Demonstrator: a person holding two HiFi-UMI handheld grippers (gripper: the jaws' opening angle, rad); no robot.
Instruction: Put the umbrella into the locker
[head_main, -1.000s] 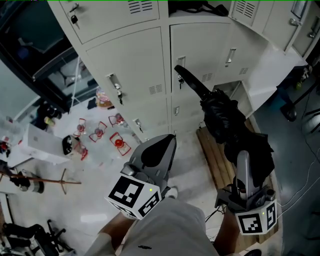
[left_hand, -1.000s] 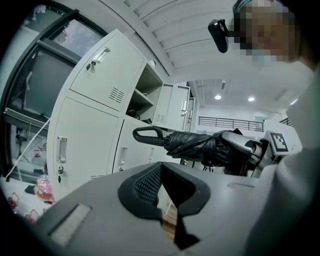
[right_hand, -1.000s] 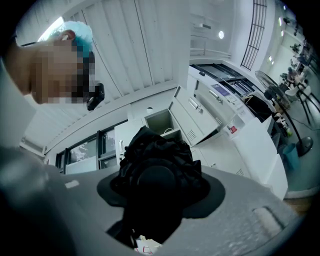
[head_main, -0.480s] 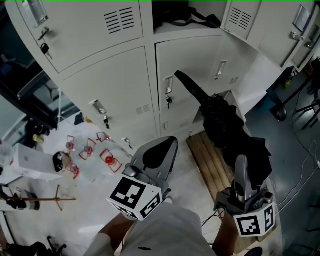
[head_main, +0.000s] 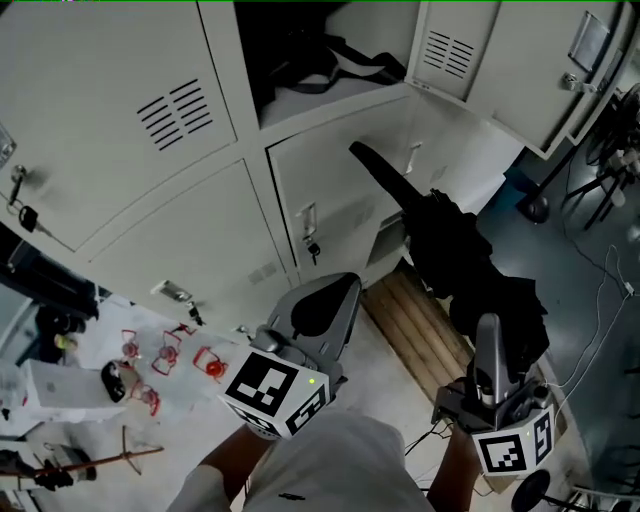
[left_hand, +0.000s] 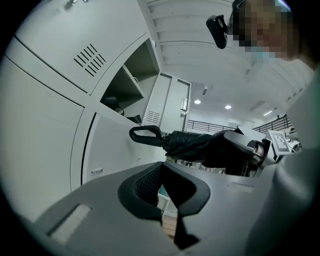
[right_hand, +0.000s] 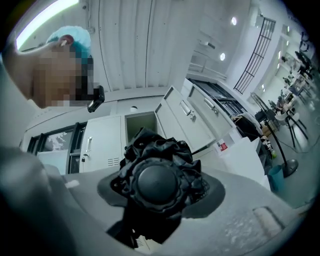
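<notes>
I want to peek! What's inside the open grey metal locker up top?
A black bag with straps, it seems, lies on the open grey metal locker's shelf. The dark back is hidden.

Umbrella (head_main: 450, 250) end out of sight inside the right gripper (head_main: 487, 338); open locker (head_main: 320, 95) contents partly beyond the top edge.

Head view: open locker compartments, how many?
2: upper grey metal compartment holding a black bag; lower one behind the black folded umbrella. Others may lie outside frame.
</notes>
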